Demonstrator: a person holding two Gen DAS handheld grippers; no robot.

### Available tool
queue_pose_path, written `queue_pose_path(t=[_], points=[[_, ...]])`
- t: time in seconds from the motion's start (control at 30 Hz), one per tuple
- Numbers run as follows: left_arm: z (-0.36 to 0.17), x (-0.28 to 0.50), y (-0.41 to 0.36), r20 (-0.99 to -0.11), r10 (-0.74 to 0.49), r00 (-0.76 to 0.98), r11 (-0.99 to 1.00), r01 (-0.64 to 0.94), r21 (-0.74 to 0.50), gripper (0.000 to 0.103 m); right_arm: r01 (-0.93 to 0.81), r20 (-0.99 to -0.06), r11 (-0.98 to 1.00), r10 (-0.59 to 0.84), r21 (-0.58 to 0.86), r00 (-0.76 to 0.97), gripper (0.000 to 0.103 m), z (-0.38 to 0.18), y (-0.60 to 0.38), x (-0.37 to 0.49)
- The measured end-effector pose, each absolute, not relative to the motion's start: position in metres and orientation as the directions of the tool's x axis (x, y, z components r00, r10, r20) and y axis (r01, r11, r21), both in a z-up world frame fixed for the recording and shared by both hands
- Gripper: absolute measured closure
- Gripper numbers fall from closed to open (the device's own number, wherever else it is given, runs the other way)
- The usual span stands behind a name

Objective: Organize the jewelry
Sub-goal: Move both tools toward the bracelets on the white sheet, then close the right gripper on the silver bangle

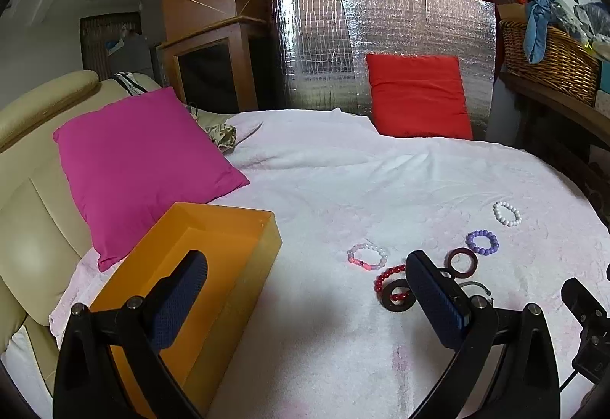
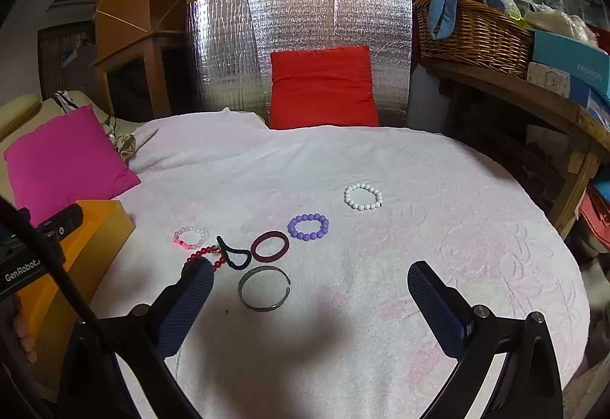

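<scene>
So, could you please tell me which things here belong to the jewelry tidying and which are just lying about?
For the job: white bead bracelet, purple bead bracelet, maroon ring, metal bangle, red bead bracelet, pink bracelet, orange box.

Lying about: magenta pillow, red cushion, wicker basket.

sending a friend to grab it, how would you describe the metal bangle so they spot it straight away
On the white towel lies a cluster of bracelets right of the orange box. The metal bangle is the piece nearest the viewer. It alone is a thin grey band with a gap, without beads.
</scene>
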State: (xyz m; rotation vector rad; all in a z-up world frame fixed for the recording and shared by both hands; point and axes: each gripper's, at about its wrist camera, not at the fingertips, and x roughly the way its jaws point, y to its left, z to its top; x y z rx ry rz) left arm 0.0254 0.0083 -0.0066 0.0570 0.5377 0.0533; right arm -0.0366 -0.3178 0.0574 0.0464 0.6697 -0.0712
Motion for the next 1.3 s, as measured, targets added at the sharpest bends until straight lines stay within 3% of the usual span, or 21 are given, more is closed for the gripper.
queue_pose_path(t=[0.4,0.6,0.77,0.9,0.97,1.03,1.2,1.3], points=[[-0.008,0.027,0.008,-0.482,0.112,0.869,0.988,-0.047,0.146,0.000,0.102,-0.630,0.994,-0.052,0.043,0.775,0.000,0.056,-0.321,-0.034],[-0.014,0.028,0.012,-0.487,0.108,0.867,0.991,-0.052,0.127,0.000,0.098,-0.637,0.994,-0.048,0.043,0.770,0.000,0.053,-0.319,-0.032],[-0.032,0.041,0.018,-0.538,0.074,0.840,0.996,-0.032,0.088,0.000,0.095,-0.658,0.995,-0.053,0.028,0.752,0.000,0.044,-0.316,-0.024],[-0.057,0.062,0.025,-0.650,0.005,0.760,0.999,0.021,0.032,0.000,0.073,-0.735,0.997,-0.033,0.022,0.677,0.000,0.020,-0.313,-0.002],[-0.065,0.069,0.027,-0.690,-0.034,0.723,0.999,0.050,0.003,0.000,0.058,-0.767,0.998,-0.038,-0.001,0.641,0.003,0.006,-0.309,0.009],[-0.071,0.073,0.027,-0.704,-0.029,0.709,0.998,0.058,0.016,0.000,0.025,-0.795,0.999,-0.032,-0.022,0.606,0.016,-0.008,-0.304,0.021],[-0.080,0.082,0.034,-0.749,-0.044,0.661,0.997,0.077,0.010,0.000,-0.020,-0.848,1.000,-0.008,-0.022,0.530,0.032,-0.035,-0.291,0.044],[-0.085,0.083,0.030,-0.750,-0.080,0.657,0.995,0.097,-0.021,0.000,-0.032,-0.867,0.999,-0.020,-0.042,0.497,0.032,-0.048,-0.287,0.059]])
